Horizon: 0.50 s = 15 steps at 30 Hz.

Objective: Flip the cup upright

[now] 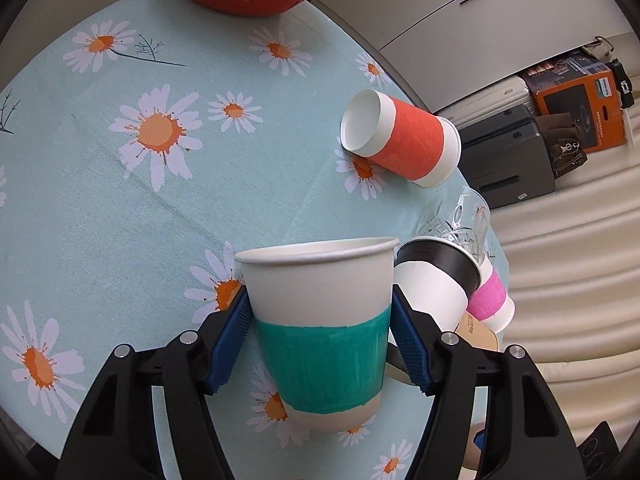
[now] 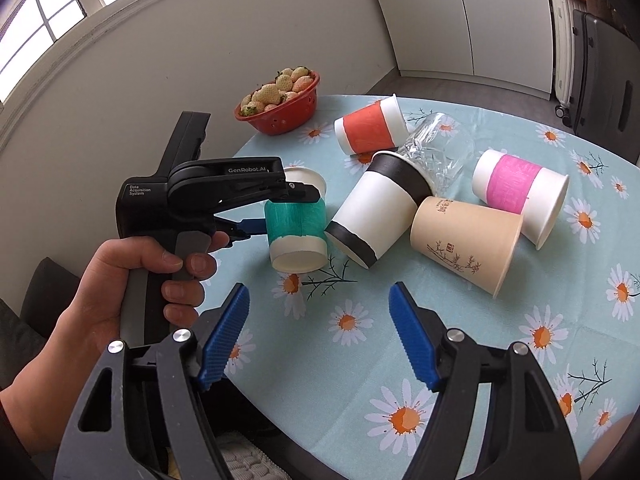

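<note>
My left gripper (image 1: 320,320) is shut on the green-banded paper cup (image 1: 324,344), holding it mouth-up and slightly tilted just above the tablecloth. In the right wrist view the same cup (image 2: 296,224) hangs in the left gripper (image 2: 296,210) near the table's left edge. My right gripper (image 2: 318,320) is open and empty above the table's near side. A black-banded cup (image 2: 380,208), a beige printed cup (image 2: 468,240), a pink-banded cup (image 2: 520,192) and an orange-banded cup (image 2: 368,128) lie on their sides.
A clear glass (image 2: 436,152) lies on its side among the cups. A red colander of strawberries (image 2: 280,108) stands at the table's far edge. The round table (image 2: 440,360) has a daisy cloth. Suitcases and boxes (image 1: 540,132) stand on the floor beyond.
</note>
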Available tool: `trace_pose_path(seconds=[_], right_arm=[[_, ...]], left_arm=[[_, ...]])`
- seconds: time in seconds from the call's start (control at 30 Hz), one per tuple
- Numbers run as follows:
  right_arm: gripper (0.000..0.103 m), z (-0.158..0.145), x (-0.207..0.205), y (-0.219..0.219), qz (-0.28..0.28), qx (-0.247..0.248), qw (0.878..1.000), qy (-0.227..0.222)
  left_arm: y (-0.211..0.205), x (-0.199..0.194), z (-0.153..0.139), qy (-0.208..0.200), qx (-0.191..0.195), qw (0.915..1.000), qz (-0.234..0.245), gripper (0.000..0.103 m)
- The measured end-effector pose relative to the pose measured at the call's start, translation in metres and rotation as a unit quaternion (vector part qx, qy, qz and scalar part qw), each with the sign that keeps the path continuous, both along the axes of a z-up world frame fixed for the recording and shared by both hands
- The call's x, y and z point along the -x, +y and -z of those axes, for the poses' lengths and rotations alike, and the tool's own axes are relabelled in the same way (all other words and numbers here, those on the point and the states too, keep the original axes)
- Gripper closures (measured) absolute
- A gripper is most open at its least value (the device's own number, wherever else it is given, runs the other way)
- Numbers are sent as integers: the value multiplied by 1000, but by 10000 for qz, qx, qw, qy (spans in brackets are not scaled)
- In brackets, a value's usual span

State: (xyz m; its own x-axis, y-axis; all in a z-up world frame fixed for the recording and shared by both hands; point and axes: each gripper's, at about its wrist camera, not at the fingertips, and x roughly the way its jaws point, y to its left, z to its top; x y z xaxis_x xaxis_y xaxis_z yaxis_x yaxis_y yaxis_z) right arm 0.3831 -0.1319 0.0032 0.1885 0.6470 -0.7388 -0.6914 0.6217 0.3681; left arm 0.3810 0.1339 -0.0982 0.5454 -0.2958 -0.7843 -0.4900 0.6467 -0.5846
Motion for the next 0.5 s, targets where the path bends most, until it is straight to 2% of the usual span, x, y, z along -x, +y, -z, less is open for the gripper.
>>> trace_pose_path(seconds=[0.23, 0.5], right_arm=[[31, -2, 3, -8, 23, -145, 9998, 124], [31, -8, 20, -19, -12, -298, 9992, 250]], left_arm=[[-1, 13, -17, -47, -85, 9999, 136, 38], [-17, 37, -31, 57, -351, 9962, 796, 38]])
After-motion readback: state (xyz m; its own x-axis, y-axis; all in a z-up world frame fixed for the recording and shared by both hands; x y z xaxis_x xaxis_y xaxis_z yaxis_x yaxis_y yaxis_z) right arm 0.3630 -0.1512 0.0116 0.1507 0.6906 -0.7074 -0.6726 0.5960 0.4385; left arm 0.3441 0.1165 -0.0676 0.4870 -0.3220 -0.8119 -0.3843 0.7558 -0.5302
